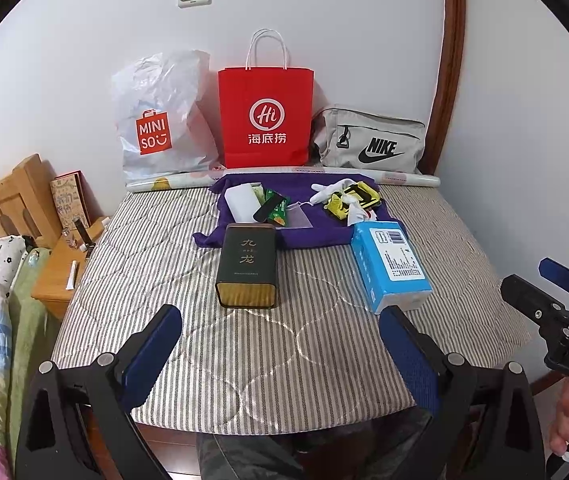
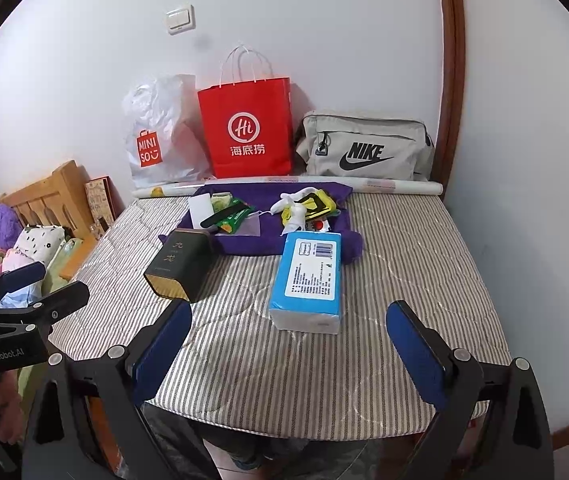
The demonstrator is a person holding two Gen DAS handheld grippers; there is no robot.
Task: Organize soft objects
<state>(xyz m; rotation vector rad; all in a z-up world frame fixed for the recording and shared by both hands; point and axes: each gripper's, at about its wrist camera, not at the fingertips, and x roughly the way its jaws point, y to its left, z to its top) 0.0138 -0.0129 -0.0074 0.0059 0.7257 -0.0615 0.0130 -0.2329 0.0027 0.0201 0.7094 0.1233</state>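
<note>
Hovering both claws, left (image 1: pixel 280 354) and right (image 2: pixel 288 350), spread wide and empty above the striped desk (image 2: pixel 404 248). I square up to the blue tissue pack (image 2: pixel 308 280), probably nearest soft thing.

The table (image 2: pixel 404 264) wears a quilted striped cloth, matt and stitched. A purple cloth (image 2: pixel 268 236) on it looks soft and napped. The tissue pack (image 2: pixel 308 280) has glossy blue plastic wrap; the dark tin (image 2: pixel 178 266) shows a satin metal sheen. The red bag (image 2: pixel 248 128) is smooth paper, the white bag (image 2: pixel 156 136) crinkled plastic film, the grey pouch (image 2: pixel 364 148) woven fabric.
</note>
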